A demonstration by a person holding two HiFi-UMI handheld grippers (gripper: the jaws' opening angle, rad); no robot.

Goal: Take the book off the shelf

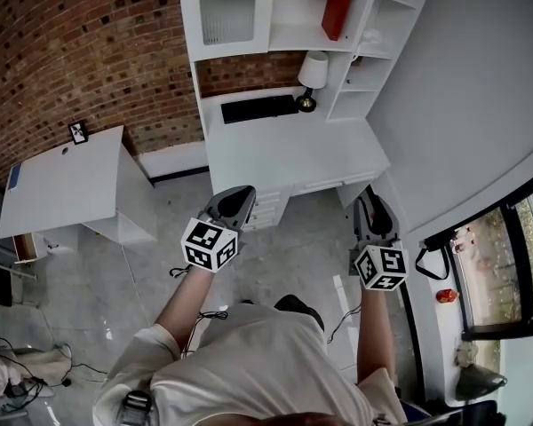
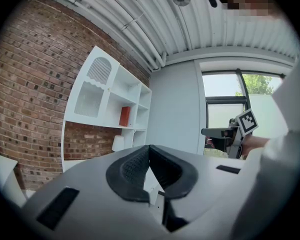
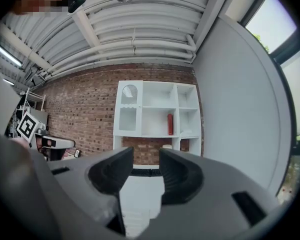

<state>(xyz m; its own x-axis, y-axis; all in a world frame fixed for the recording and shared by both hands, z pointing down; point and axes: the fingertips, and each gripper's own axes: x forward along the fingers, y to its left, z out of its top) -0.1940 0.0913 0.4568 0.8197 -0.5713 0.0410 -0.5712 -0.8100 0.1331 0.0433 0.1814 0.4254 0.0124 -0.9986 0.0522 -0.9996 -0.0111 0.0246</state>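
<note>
The person stood back from the white shelf (image 1: 287, 35) with a gripper in each hand, both held low in front of the body and pointing toward the desk surface (image 1: 293, 153) below it. The left gripper (image 1: 237, 195) had its jaws closed tip to tip, and its own view showed the dark pads meeting at the front with nothing caught between them. The right gripper (image 1: 370, 204) had its jaws apart with a clear gap, and through that gap only the white surface showed, so it held nothing. The red book (image 1: 336, 12) stood on end in an open middle compartment of the shelf, close to that compartment's right wall and well away from both grippers. The left gripper view showed the same book (image 2: 124, 116) as a small red block, with the right gripper (image 2: 225, 132) off to the side by the window. In the right gripper view the book (image 3: 170, 124) lay straight ahead, above the gap between the jaws. A white-shaded lamp (image 1: 313, 72) and a black keyboard (image 1: 258, 108) sat at the back of the surface, under the shelf and against a brick wall (image 1: 89, 43). A small white table (image 1: 62, 185) stood apart to the left on the pale floor (image 1: 160, 256).
</note>
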